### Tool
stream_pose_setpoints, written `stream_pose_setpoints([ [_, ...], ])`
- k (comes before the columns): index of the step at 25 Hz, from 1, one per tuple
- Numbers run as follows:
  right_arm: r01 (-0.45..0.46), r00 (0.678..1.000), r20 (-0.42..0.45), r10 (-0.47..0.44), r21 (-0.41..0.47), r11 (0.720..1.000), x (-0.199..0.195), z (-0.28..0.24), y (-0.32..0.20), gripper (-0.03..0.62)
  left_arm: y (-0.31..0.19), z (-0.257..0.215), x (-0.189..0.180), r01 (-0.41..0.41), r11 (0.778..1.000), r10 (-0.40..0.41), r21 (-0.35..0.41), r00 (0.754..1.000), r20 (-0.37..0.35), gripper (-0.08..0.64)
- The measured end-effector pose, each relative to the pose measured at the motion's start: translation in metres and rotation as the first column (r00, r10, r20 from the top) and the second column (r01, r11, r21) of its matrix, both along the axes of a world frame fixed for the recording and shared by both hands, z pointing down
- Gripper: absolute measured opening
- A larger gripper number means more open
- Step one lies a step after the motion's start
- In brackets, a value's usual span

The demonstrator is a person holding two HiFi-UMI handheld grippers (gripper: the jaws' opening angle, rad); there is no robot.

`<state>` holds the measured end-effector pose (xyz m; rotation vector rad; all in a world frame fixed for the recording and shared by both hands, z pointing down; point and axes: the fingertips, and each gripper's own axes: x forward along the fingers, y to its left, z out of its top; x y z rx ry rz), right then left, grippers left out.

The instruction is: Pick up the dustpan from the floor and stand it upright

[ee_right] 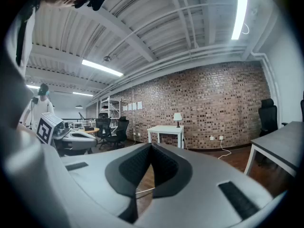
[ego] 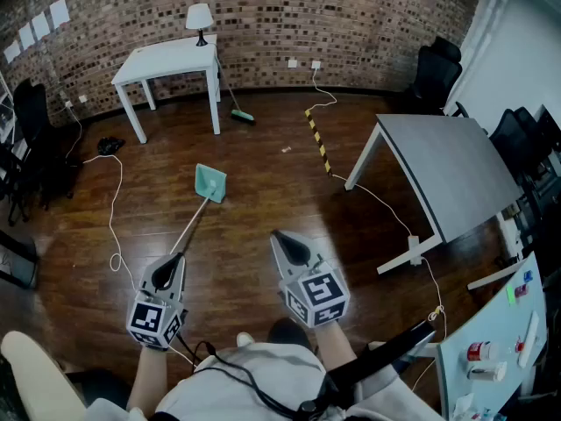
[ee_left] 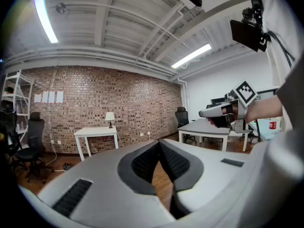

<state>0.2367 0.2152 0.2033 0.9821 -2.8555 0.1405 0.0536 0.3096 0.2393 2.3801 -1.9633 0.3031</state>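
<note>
So, jaws first: on the left gripper the two dark pads are seen pressed together at the tips, with nothing caught between them. Same deal on the right gripper, which is closed up tight and empty. Only bare wood floor shows through the little gap lower down, plus a thin pale line in the right gripper view that can't really be identified.

Both grippers are held low in the head view and pointed forward, just a touch below level.

The dustpan is lying flat on the floor, out ahead of both grippers and not gripped by either. Its teal pan is at the far end, and the long thin handle runs back toward the person. The near end of the handle lands right by the left gripper's tip in the head view, though contact can't be made out. The right gripper is off to the side of it, clearly apart.

Further out, a white cable is snaked across the floor on the left. A white table with a lamp is set against the brick wall, and a broom is leaned by it. A grey table is on the right.
</note>
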Motion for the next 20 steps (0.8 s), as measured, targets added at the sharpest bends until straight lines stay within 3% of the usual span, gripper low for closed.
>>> stream_pose_setpoints([
  [11,-0.001,1.000,-0.002,0.001,-0.016,1.000,-0.028,0.021,-0.061,-0.014,-0.048,0.032,-0.054,0.114,0.992,-0.116,-0.059,0.992,-0.045,-0.002],
  [20,0.013,0.999,0.051,-0.012,-0.016,1.000,-0.068,0.015,-0.222,-0.014,-0.199,0.015,-0.094,0.141,0.990,-0.141,-0.029,0.990,-0.018,-0.005],
])
